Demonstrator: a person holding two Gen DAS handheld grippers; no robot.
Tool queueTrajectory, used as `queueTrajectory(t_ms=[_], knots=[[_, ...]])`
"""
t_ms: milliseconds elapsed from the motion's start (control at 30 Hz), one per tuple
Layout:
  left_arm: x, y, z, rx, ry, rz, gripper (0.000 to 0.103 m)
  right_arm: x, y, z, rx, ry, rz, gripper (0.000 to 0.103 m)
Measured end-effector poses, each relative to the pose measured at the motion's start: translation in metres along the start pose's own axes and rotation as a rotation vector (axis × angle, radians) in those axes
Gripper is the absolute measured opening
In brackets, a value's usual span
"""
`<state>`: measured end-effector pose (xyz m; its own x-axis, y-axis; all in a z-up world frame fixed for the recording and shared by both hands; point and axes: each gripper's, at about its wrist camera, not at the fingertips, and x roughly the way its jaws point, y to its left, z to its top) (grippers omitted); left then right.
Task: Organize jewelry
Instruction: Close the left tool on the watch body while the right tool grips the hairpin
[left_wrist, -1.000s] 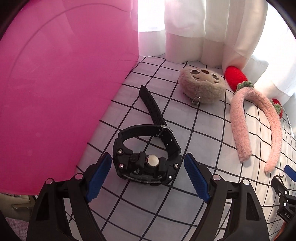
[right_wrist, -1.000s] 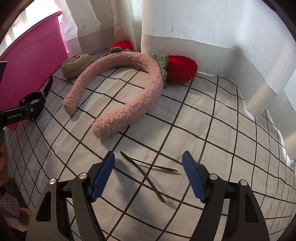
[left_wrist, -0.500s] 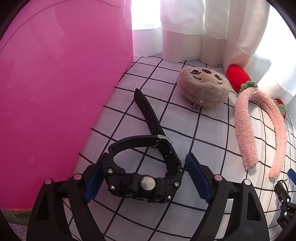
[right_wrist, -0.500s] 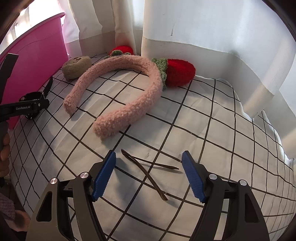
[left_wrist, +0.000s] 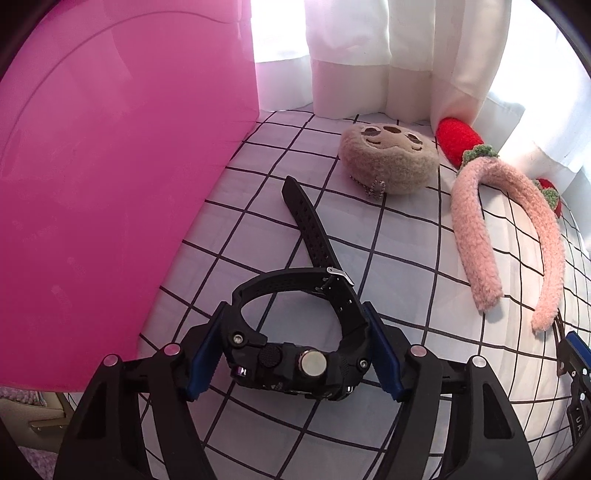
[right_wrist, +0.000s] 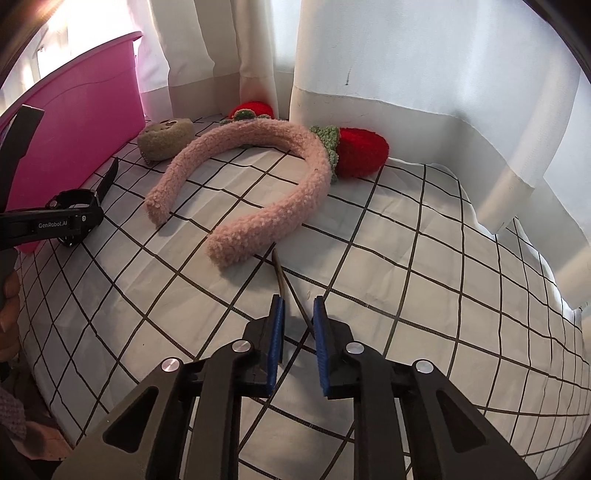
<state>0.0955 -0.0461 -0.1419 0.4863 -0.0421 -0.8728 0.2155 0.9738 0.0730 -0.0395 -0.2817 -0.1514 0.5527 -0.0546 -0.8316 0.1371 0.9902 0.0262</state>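
A black wristwatch (left_wrist: 295, 350) lies on the checked cloth beside the pink bin (left_wrist: 110, 184). My left gripper (left_wrist: 295, 350) has its blue pads against both sides of the watch case, shut on it. In the right wrist view the watch (right_wrist: 74, 201) shows at the far left inside the left gripper (right_wrist: 51, 223). My right gripper (right_wrist: 298, 332) has closed narrowly around a thin brown hair clip (right_wrist: 286, 286) lying on the cloth; its prongs run between the pads.
A pink fuzzy headband with red strawberries (right_wrist: 258, 177) lies across the middle of the cloth. A beige plush charm (left_wrist: 388, 162) sits near the curtain (right_wrist: 406, 55). The bin wall stands at the left.
My left gripper moved forward and closed on the watch case. My right gripper moved forward over the hair clip and closed from wide open to a narrow gap around it.
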Motion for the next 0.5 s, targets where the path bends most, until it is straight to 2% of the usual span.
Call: queueTrajectory(t_ms=[167,200,500], knots=[[-0.008,-0.004,-0.002,0.003,-0.005,-0.011,0.068,-0.005,-0.002,-0.003,0.019,-0.012,0.006,0.012],[-0.010,-0.005,-0.002,0.005,-0.010,-0.014,0.068,-0.006,-0.002,-0.004,0.023,-0.018,0.009,0.000],[-0.026,-0.004,-0.003,0.000,-0.036,-0.024,0.068,-0.016,-0.003,-0.005,0.036,-0.036,0.009,0.001]])
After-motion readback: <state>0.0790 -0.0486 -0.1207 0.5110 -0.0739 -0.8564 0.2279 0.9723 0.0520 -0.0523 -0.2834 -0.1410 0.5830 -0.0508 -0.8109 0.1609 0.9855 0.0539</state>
